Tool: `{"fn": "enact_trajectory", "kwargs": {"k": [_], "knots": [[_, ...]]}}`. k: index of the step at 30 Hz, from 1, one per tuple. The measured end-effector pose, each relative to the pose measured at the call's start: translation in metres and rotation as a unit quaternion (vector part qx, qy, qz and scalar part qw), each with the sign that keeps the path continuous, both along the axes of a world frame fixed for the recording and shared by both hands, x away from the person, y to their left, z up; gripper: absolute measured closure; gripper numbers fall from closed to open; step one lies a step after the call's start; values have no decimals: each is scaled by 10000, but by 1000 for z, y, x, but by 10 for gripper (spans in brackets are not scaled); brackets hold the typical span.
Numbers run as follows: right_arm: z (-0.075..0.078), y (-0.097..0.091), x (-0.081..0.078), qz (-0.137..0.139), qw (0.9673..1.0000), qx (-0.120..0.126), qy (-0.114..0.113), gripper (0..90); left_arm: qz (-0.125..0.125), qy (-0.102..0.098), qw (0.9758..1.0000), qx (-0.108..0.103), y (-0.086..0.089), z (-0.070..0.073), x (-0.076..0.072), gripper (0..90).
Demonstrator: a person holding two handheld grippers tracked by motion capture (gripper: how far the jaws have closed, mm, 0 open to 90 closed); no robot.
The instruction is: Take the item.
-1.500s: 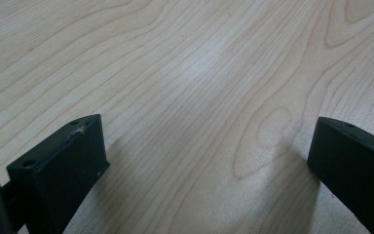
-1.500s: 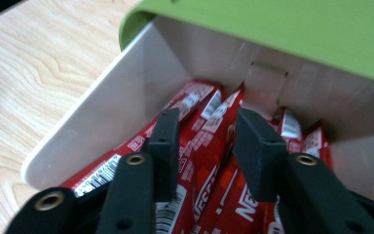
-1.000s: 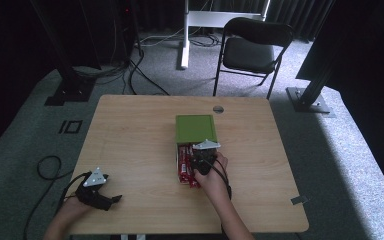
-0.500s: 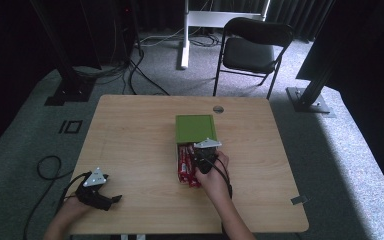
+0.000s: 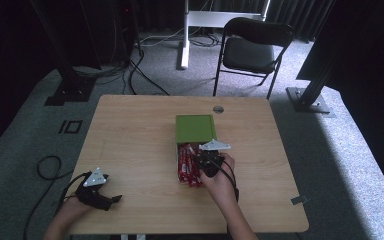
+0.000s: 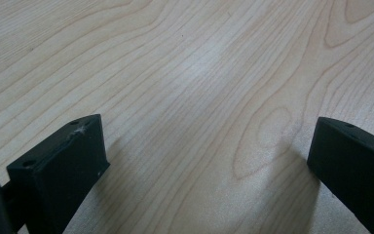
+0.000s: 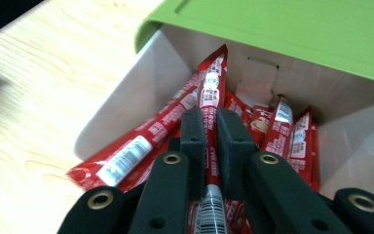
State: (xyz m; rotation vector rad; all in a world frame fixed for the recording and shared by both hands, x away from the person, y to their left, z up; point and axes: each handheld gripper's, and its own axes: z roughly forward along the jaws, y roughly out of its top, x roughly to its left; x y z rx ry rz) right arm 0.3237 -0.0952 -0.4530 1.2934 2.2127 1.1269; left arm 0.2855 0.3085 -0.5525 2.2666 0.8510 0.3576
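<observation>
Many red sachets [image 7: 126, 156] crowd the box [image 7: 292, 83] around the sachet [image 7: 210, 102] the right claw [image 7: 211, 141] pinches.

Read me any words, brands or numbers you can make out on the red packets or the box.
None can be read.
Red stick packets: white label panels with barcodes and small print, too blurred to read.
Packet held in the right gripper: white print and a barcode, blurred too.
Green lid: no print showing.
White box: no print showing.
</observation>
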Motion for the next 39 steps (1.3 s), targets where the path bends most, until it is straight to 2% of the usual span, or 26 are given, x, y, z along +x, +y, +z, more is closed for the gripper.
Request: {"fn": "enact_trajectory", "kwargs": {"k": [2,7,11,17,19,27,32,39], "knots": [[2,-3,-5,40,10000,84,4,828,0,-3,10000,1,0,0,0,15],[5,-8,-12,108,9999,117,16,828,2,4,10000,-5,0,0,0,15],[11,-17,-25,213,9993,296,-40,828,5,1,10000,-9,0,0,0,15],[16,-23,-36,297,9992,272,-49,828,-1,6,10000,1,0,0,0,15],[20,-27,-42,335,9988,346,-58,828,-2,6,10000,2,0,0,0,15],[33,-36,-54,349,9974,574,-246,828,-1,6,10000,0,0,0,0,15],[42,-44,-55,212,9960,753,-429,828,0,6,10000,1,0,0,0,15],[53,-56,-44,-155,9934,867,-737,828,-2,9,10000,1,0,0,0,15]]}}
